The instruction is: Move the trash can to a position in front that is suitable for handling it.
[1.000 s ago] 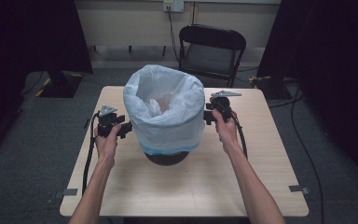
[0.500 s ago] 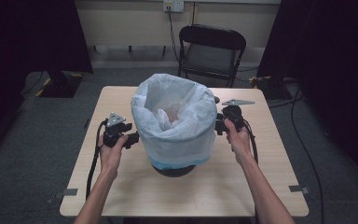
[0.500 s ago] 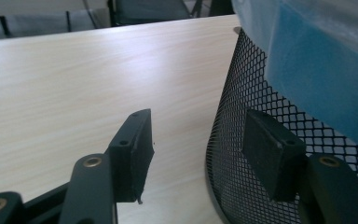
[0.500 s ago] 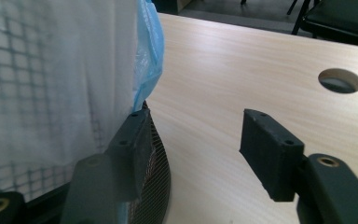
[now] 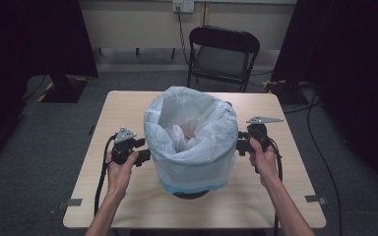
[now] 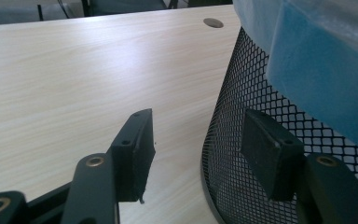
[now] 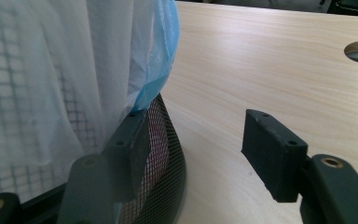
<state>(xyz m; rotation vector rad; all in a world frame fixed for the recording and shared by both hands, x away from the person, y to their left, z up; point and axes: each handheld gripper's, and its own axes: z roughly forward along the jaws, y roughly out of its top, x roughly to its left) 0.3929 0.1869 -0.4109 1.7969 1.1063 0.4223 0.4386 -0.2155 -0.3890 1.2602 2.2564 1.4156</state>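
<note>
Pale wood-grain table (image 5: pixel 128 105), smooth with a soft sheen. Black wire-mesh metal bin (image 6: pixel 242 154), lined with thin, crinkled, translucent white-and-blue plastic bag (image 5: pixel 192 147). Matt black rubbery gripper pads (image 6: pixel 137 154).

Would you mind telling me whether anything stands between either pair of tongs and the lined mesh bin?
Nothing visible does. The left tongs and right tongs sit right at opposite sides of the mesh bin, with only bare table around them; each appears to straddle the bin's wall.

A: High view is looking dim, corners falling into black, light only catching the tabletop (image 5: pixel 128 118).
B: Gripper views are running brighter, sheen glaring off the wood, near jaws blurring soft.
</note>
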